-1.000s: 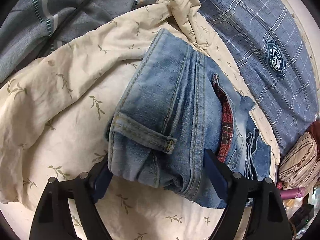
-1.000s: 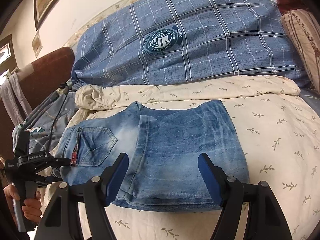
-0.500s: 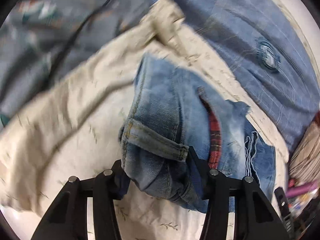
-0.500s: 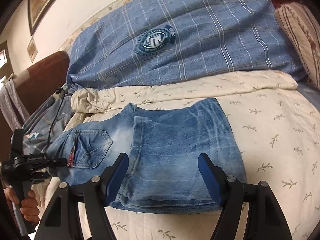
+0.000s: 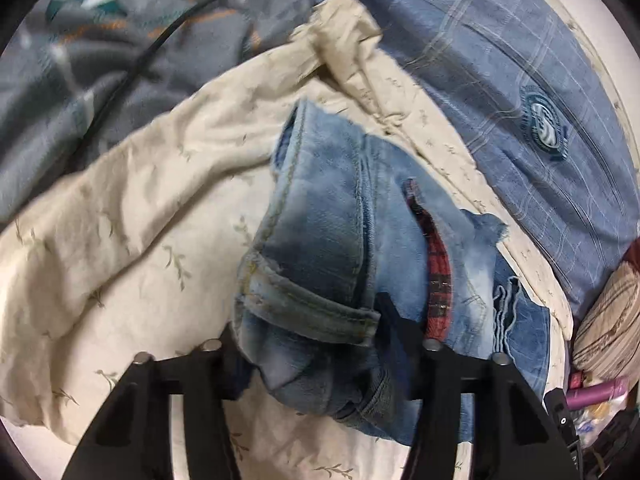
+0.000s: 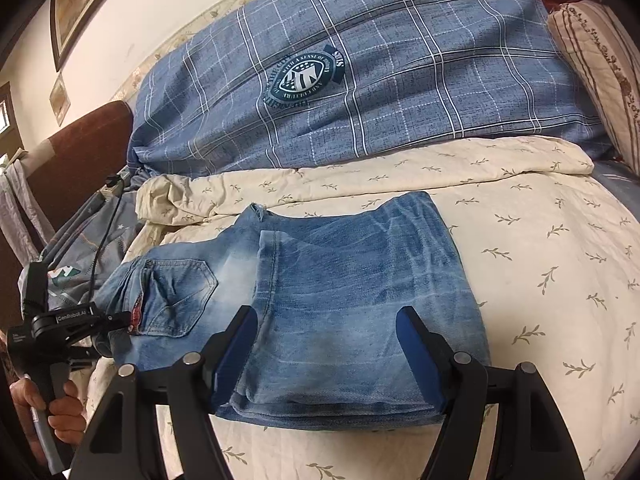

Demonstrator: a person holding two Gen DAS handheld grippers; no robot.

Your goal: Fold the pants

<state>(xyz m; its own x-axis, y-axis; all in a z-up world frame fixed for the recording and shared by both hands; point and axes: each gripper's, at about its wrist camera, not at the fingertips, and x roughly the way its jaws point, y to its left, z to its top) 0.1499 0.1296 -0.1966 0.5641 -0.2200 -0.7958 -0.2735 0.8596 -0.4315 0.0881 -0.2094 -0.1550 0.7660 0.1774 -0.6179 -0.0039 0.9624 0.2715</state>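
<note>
The jeans (image 6: pixel 320 300) lie partly folded on a cream bedspread (image 6: pixel 540 248) with a small leaf print, the folded legs stacked flat and the waist end with its back pocket (image 6: pixel 176 296) stretching off to the left in the right wrist view. The left gripper (image 5: pixel 312 344) has its fingers drawn in narrow and pressed on the bunched waistband (image 5: pixel 308 312), so the denim is pinched between them; a belt loop and a strip of red plaid lining (image 5: pixel 438 276) show right beside the grip. From the other camera the same tool appears at the waist end, held by a hand (image 6: pixel 60 408) low at the left edge. The right gripper (image 6: pixel 326 356) stands with its blue fingers wide apart over the near edge of the folded legs, and whether they touch the cloth cannot be told. Behind the jeans rests a blue checked pillow (image 6: pixel 400 80) with a round badge, a grey quilt (image 5: pixel 120 40) with a black cable (image 5: pixel 160 40) across it lies past the waist end, and a striped cushion (image 6: pixel 600 60) sits at the far right.
</note>
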